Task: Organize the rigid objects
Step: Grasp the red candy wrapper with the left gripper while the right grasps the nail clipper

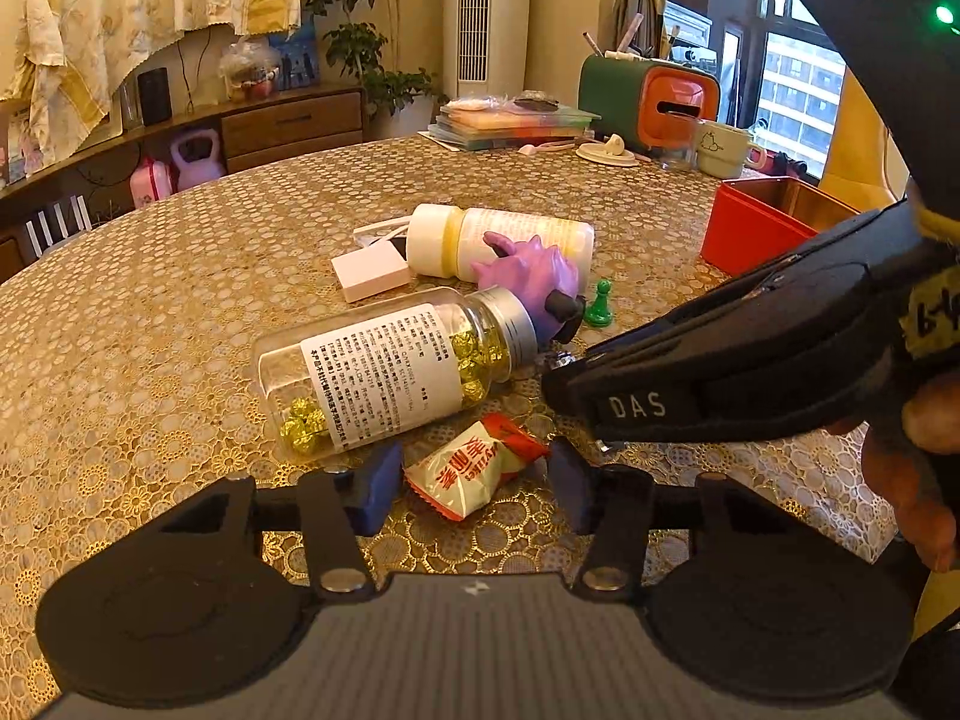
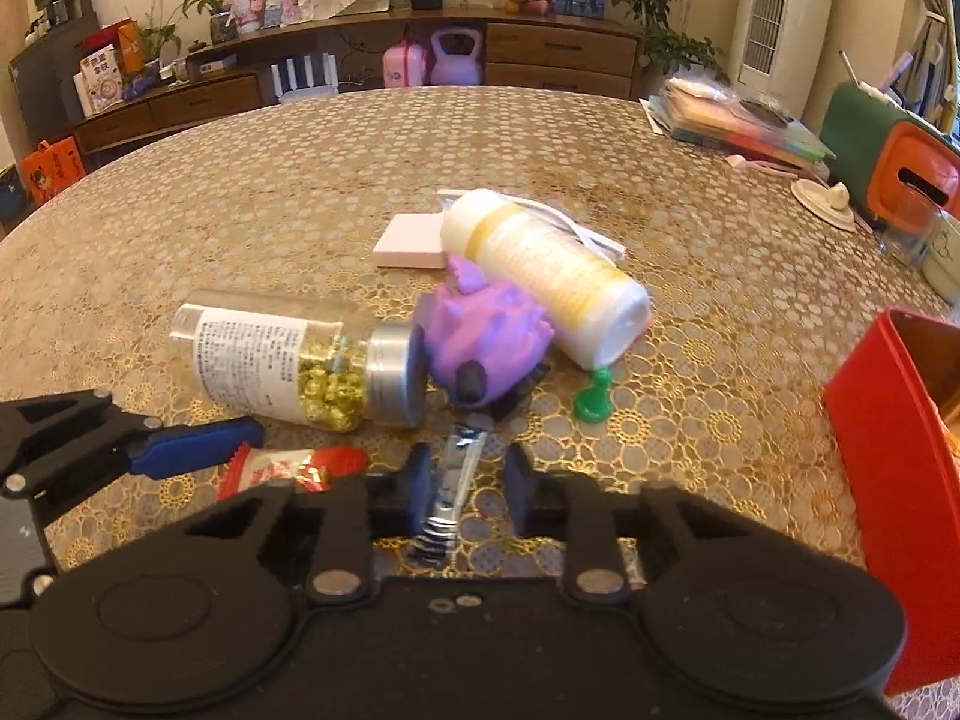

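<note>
- Left gripper (image 1: pixel 474 483): jaws part open, either side of the snack packet (image 1: pixel 474 471); pads not pressing yet, so no grip.
- Right gripper (image 2: pixel 468 483): jaws look shut on a silver sachet (image 2: pixel 456 480) (blurred, pad contact hard to confirm).
- Step, my read: pickup phase, both hands at once.
- Just beyond: jar (image 1: pixel 384 375) on its side, purple toy (image 1: pixel 531 279) touching its cap, green pawn (image 1: pixel 598 303), white bottle (image 1: pixel 498 240) lying flat.
- Red box (image 2: pixel 888 450) off to the right, likely the drop spot.
- Next: left must close on the packet; right lifts, clears the pawn and goes over the box.
</note>
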A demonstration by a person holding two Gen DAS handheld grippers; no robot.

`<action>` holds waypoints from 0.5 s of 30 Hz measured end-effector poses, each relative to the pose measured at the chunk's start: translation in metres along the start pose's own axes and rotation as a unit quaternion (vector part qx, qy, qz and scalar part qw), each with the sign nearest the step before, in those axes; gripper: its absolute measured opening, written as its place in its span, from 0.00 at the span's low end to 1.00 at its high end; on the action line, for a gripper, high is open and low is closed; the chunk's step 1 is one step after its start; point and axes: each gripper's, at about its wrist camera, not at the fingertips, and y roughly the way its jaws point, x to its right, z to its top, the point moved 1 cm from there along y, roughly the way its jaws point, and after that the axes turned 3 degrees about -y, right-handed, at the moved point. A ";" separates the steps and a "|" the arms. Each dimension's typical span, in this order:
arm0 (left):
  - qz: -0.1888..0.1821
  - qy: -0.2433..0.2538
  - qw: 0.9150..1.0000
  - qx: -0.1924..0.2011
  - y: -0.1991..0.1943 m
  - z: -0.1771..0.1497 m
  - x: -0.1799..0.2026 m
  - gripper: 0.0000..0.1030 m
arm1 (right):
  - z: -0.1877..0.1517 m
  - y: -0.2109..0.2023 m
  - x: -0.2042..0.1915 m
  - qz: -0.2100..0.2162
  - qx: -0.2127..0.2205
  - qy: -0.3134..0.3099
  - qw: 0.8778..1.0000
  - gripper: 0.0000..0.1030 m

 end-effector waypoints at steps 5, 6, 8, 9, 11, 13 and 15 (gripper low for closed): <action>0.002 -0.001 1.000 0.002 -0.001 0.001 0.000 0.32 | -0.003 -0.003 0.000 0.002 0.005 0.002 1.000 0.10; 0.005 0.000 1.000 0.001 -0.001 0.002 0.000 0.32 | -0.004 -0.005 0.001 0.003 0.006 0.002 1.000 0.10; 0.002 -0.007 1.000 -0.003 -0.001 0.002 -0.002 0.32 | -0.007 -0.010 0.003 0.003 0.009 0.001 1.000 0.10; 0.001 -0.008 1.000 -0.002 -0.001 0.002 -0.003 0.31 | -0.008 -0.012 0.004 0.002 0.011 0.002 1.000 0.10; 0.002 -0.008 1.000 -0.002 -0.001 0.002 -0.002 0.29 | -0.011 -0.017 0.008 0.000 0.013 0.005 1.000 0.10; 0.004 -0.004 1.000 0.001 -0.003 0.003 0.000 0.28 | -0.013 -0.023 0.012 0.001 0.016 0.009 1.000 0.10; 0.001 0.000 1.000 0.005 -0.006 0.004 0.003 0.26 | -0.016 -0.029 0.015 -0.002 0.019 0.010 1.000 0.10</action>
